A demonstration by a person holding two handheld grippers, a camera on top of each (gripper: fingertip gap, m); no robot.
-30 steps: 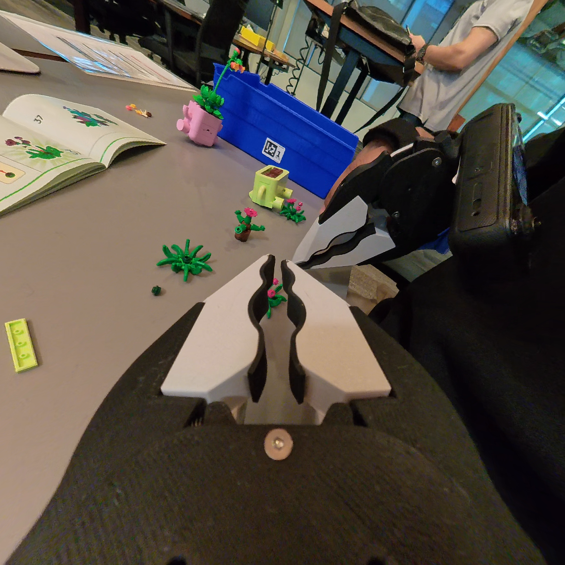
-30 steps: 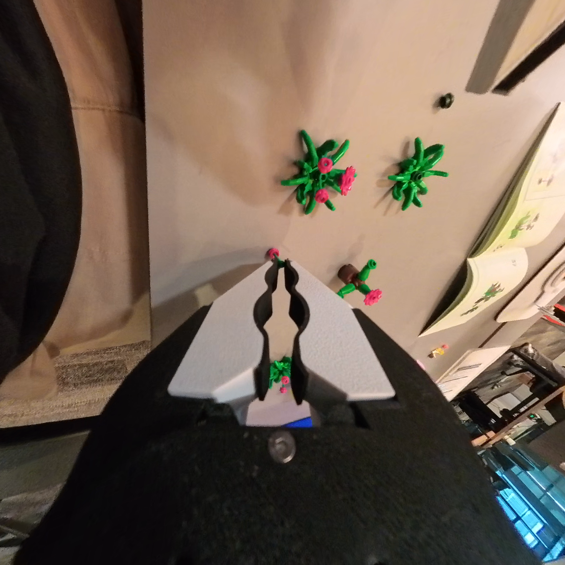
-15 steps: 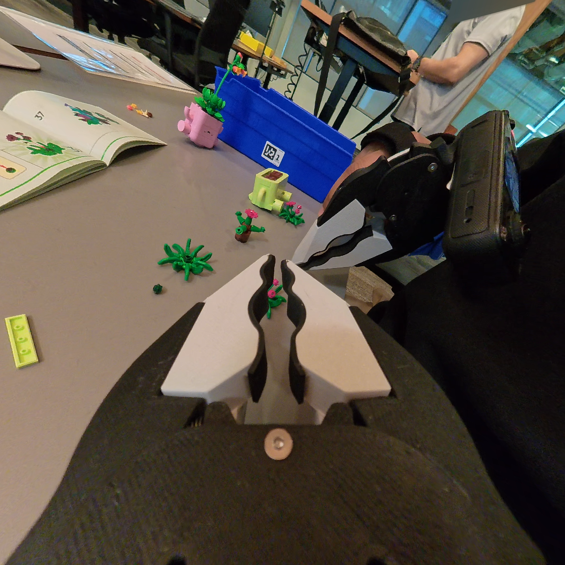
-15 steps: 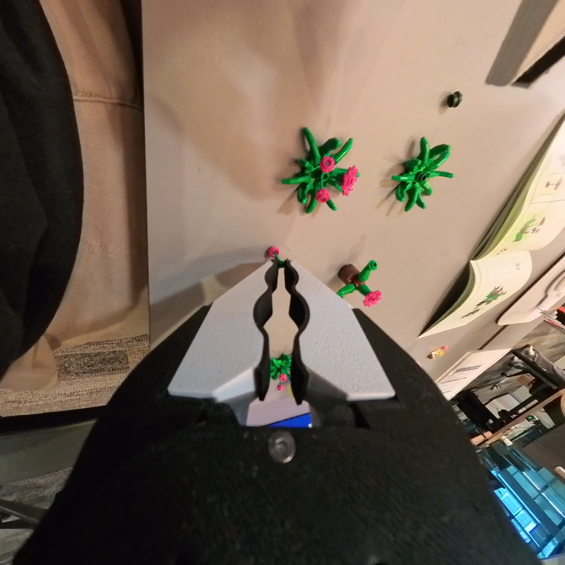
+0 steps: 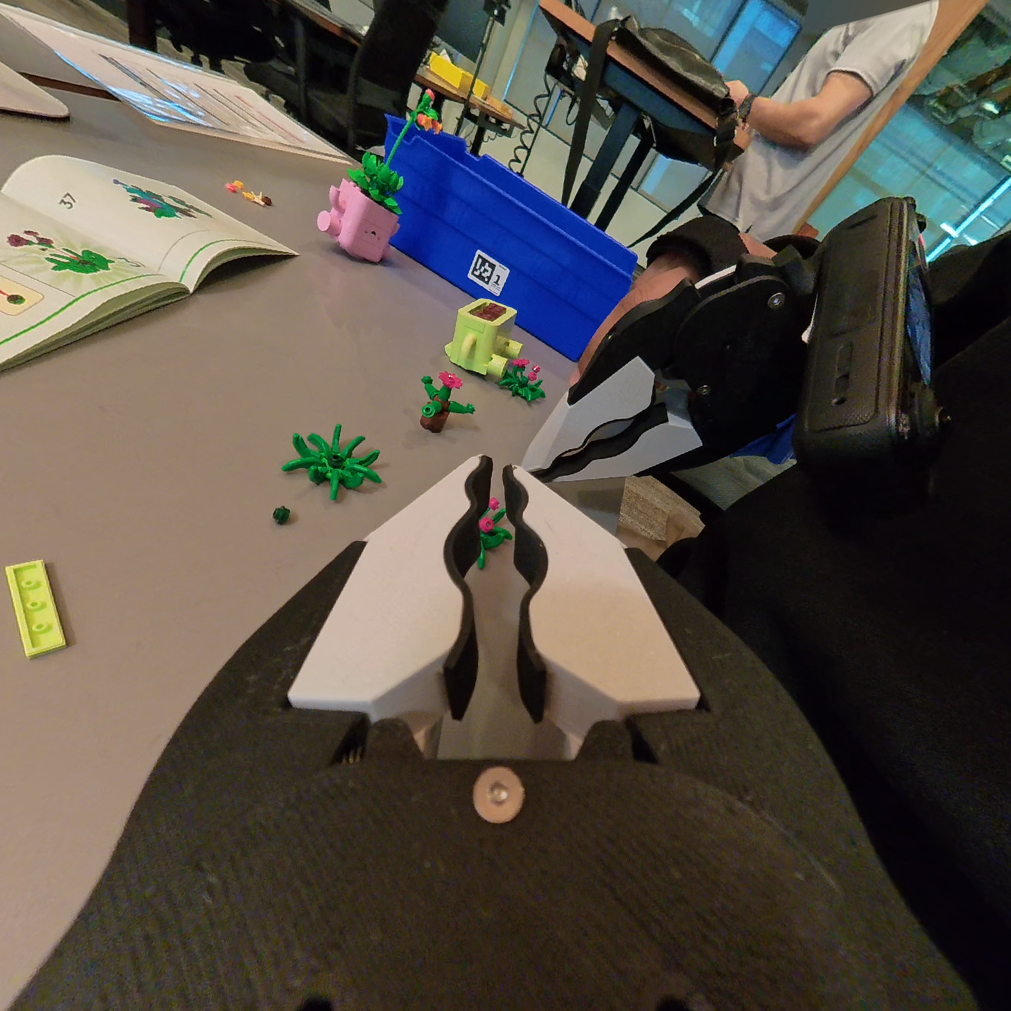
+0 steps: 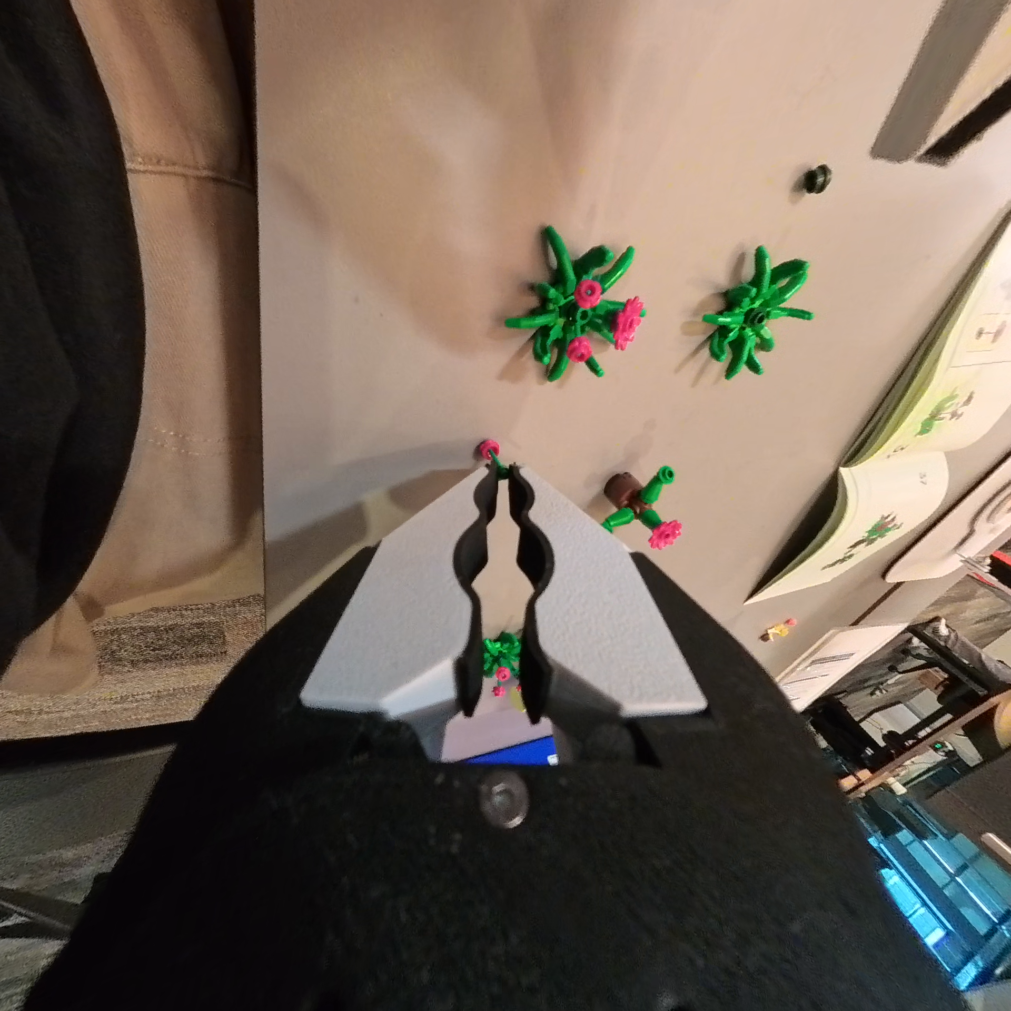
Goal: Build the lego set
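My right gripper (image 6: 503,469) is shut on the thin green stem of a small pink flower (image 6: 488,449), held just above the grey table near its front edge. It also shows in the left wrist view (image 5: 539,470), tip to tip with my left gripper (image 5: 492,469). The left gripper's jaws stand narrowly apart and hold nothing. A green leafy plant with pink flowers (image 6: 574,317) lies on the table and shows through the left gripper's gap (image 5: 491,533). A bare green leafy plant (image 5: 332,462) and a brown stem piece with one flower (image 5: 443,402) lie nearby.
A lime pot (image 5: 481,336) with a small flowered plant (image 5: 522,377) beside it, a pink pot with a plant (image 5: 364,224) and a blue bin (image 5: 492,219) stand farther back. An open instruction booklet (image 5: 82,246), a lime plate (image 5: 34,607) and a dark green stud (image 5: 280,515) lie to the left. About 11 cm separates my left fingertips from my right. The lime plate (image 5: 34,607) is about 15 cm from my left fingertips and 20 cm from my right.
Almost nothing. The right wrist view has drifted slightly, with the stem still held. The left gripper has stayed in place.
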